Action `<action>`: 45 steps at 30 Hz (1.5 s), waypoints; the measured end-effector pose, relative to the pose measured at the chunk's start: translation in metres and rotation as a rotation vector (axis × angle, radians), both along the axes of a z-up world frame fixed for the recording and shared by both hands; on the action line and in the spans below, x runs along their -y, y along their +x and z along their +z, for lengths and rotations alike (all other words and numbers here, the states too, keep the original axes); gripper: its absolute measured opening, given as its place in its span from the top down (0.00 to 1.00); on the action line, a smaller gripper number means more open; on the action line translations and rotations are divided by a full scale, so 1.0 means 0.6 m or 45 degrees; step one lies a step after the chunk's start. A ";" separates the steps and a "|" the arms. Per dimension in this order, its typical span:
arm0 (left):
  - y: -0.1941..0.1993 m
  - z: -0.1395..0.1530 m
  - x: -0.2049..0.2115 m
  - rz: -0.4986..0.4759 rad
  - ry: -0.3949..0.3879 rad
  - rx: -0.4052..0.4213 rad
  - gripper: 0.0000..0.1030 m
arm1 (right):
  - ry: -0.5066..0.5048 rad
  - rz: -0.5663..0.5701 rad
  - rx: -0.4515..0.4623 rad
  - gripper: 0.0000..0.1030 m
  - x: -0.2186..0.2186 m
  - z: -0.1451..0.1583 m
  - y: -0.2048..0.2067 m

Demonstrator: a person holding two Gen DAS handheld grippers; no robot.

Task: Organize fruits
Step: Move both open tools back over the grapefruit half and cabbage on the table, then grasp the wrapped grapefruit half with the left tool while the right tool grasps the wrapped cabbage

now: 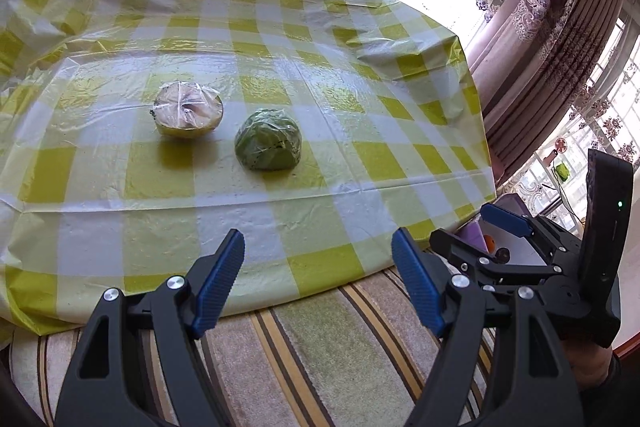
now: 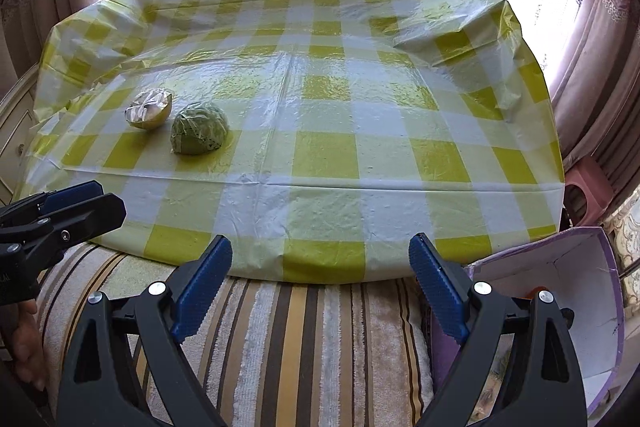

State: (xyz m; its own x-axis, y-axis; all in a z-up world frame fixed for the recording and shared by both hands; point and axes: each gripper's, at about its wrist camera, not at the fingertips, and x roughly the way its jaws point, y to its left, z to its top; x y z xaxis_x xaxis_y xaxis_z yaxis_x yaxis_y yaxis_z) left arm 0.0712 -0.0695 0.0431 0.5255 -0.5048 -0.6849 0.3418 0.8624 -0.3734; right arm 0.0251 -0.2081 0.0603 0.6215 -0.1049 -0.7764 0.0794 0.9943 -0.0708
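Two fruit halves wrapped in cling film lie on the yellow-and-white checked tablecloth (image 1: 320,211). One is pale and yellow-rimmed, cut face up (image 1: 188,110), (image 2: 149,112). The other is green, dome side up (image 1: 268,140), (image 2: 199,133), just to its right and nearer. My left gripper (image 1: 318,261) is open and empty, above the near table edge, well short of both fruits. My right gripper (image 2: 320,267) is open and empty, over the striped cushion at the near table edge. It also shows at the right of the left wrist view (image 1: 506,223).
A striped cushion (image 2: 304,339) lies in front of the table. A purple-edged box (image 2: 576,291) with something orange inside stands at the right, by a pink stool (image 2: 588,189). Curtains and bright windows surround the table. The left gripper shows at the right wrist view's left edge (image 2: 60,211).
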 end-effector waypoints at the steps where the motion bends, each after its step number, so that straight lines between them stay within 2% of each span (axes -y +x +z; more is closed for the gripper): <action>1: 0.000 0.001 -0.006 0.012 0.000 0.001 0.26 | 0.005 0.005 -0.002 0.16 -0.004 -0.001 0.003; 19: 0.019 -0.005 -0.082 0.145 0.079 0.025 0.27 | 0.137 0.071 0.008 0.17 -0.066 -0.021 0.064; 28: 0.052 -0.009 -0.095 0.184 0.202 0.029 0.27 | 0.146 0.132 -0.034 0.17 -0.106 -0.035 0.111; 32: 0.072 -0.010 -0.091 0.178 0.271 0.028 0.27 | 0.147 0.150 -0.064 0.17 -0.117 -0.042 0.133; 38: 0.106 -0.016 -0.092 0.170 0.324 0.013 0.27 | 0.152 0.137 -0.078 0.17 -0.123 -0.049 0.164; 42: 0.132 -0.022 -0.087 0.137 0.376 0.005 0.27 | 0.160 0.124 -0.084 0.17 -0.121 -0.053 0.186; 45: 0.151 -0.028 -0.084 0.086 0.376 0.001 0.27 | 0.162 0.118 -0.085 0.17 -0.118 -0.055 0.200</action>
State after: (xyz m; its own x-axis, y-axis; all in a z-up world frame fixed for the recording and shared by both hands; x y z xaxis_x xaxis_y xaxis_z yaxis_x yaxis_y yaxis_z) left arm 0.1620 -0.0188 0.0265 0.5518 -0.2474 -0.7964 0.2799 0.9545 -0.1026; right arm 0.1453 -0.1372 0.0273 0.5707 0.0522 -0.8195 -0.0135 0.9984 0.0542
